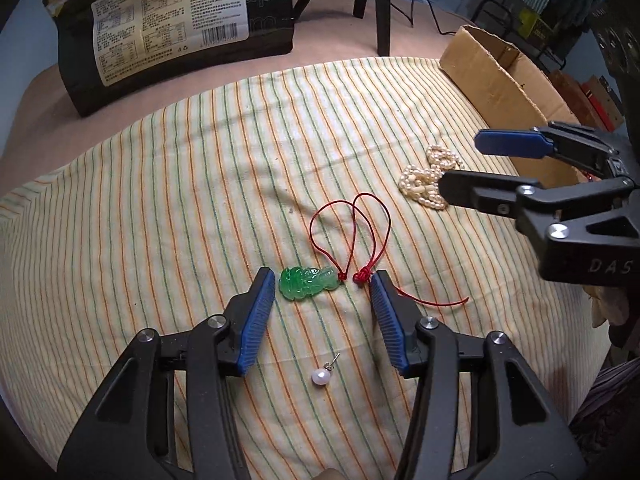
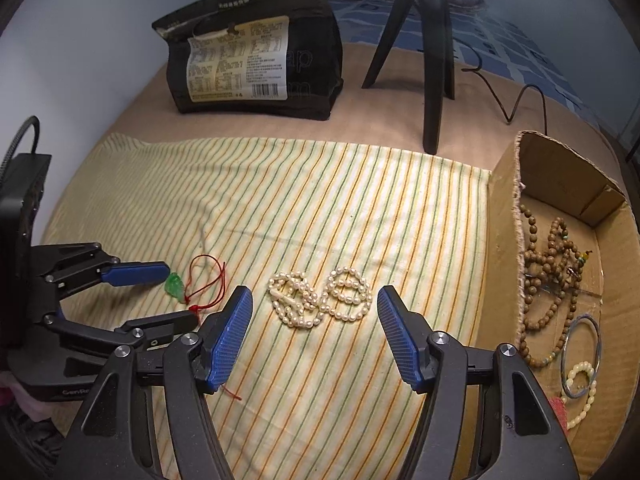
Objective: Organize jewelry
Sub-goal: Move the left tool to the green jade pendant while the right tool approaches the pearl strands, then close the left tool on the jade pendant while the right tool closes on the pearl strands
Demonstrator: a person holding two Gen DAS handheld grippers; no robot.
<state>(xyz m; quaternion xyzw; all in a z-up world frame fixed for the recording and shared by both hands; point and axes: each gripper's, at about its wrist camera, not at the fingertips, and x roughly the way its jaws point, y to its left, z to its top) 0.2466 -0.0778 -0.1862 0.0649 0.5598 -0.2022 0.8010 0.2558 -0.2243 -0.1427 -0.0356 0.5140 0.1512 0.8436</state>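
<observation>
A carved green jade pendant (image 1: 307,283) on a looped red cord (image 1: 352,224) is seen lying flat on the yellow striped cloth (image 1: 160,220). In the left wrist view its long axis runs left to right, with the corded end pointing right, towards the cord's red knot (image 1: 362,277). The left gripper (image 1: 322,286) is held with its blue-padded fingers (image 1: 256,320) spread wide, one tip just beside each end of the pendant; nothing is clamped. A small white pearl earring (image 1: 322,374) lies nearer, between the fingers. The right gripper (image 2: 316,312) is likewise held apart, with a coiled white pearl necklace (image 2: 318,298) just beyond its tips. To the right, a brown cardboard box (image 2: 502,216) is seen holding wooden bead strands (image 2: 548,264), a silver bangle (image 2: 580,356) and a pale bead bracelet (image 2: 582,384).
</observation>
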